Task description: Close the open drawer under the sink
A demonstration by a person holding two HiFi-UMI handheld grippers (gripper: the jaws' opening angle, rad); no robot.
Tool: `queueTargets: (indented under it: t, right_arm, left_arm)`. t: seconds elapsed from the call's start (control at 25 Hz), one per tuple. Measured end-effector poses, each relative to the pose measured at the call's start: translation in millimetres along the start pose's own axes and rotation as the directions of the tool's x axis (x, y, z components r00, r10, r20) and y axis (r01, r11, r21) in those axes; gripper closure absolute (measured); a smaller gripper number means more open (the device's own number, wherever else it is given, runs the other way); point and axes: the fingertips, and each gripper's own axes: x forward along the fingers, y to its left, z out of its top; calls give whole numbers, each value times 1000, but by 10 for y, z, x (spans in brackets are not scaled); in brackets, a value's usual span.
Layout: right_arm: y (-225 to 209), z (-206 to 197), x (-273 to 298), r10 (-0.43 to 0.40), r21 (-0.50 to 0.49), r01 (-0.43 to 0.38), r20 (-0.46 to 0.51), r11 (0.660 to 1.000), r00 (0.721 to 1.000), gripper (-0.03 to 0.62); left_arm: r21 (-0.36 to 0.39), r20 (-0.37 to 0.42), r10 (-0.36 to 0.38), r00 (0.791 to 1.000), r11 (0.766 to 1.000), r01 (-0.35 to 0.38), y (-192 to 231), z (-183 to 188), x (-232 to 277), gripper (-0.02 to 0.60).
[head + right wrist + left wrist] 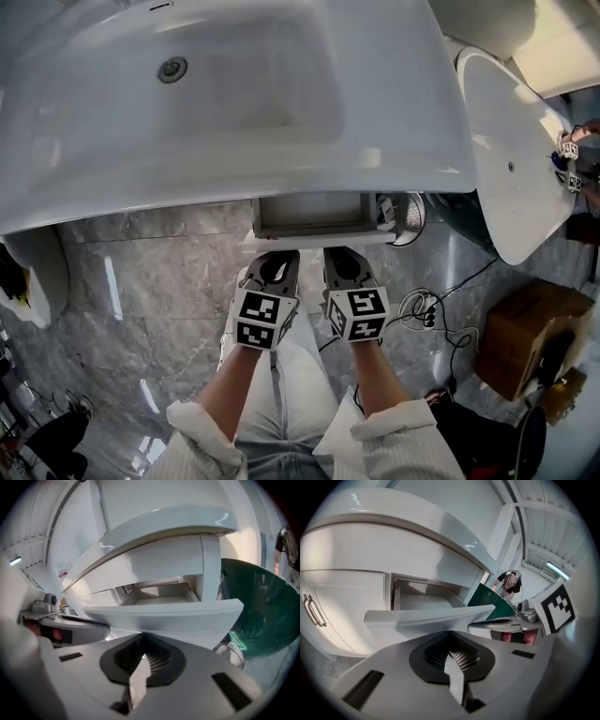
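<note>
with jaws together, the left gripper (273, 256) and the right gripper (339, 253) sit at the drawer (319, 238) front, so push evenly, straight under the sink (281, 178).

The drawer (309, 214) front stands just ahead of the left tool (275, 255) and right tool (339, 253), with the sink (281, 178) rim overhanging it. Bare floor (141, 281) lies open to the left; cables (422, 309), a cardboard box (520, 342) and a green basin (262, 606) crowd the right
</note>
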Motion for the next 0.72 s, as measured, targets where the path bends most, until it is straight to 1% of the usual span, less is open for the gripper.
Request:
queueTargets:
  t: [0.32, 0.72]
  right_arm:
    - [-14, 85, 66, -2, 7, 1, 19, 1000, 1000, 585]
    - [-36, 165, 163, -2, -10, 3, 31, 1000, 1000, 585]
  left_arm:
    - [11, 20, 4, 1000, 1000, -4, 56, 106, 40, 566]
    - [22, 18, 2, 1000, 1000, -2, 134, 172, 101, 566]
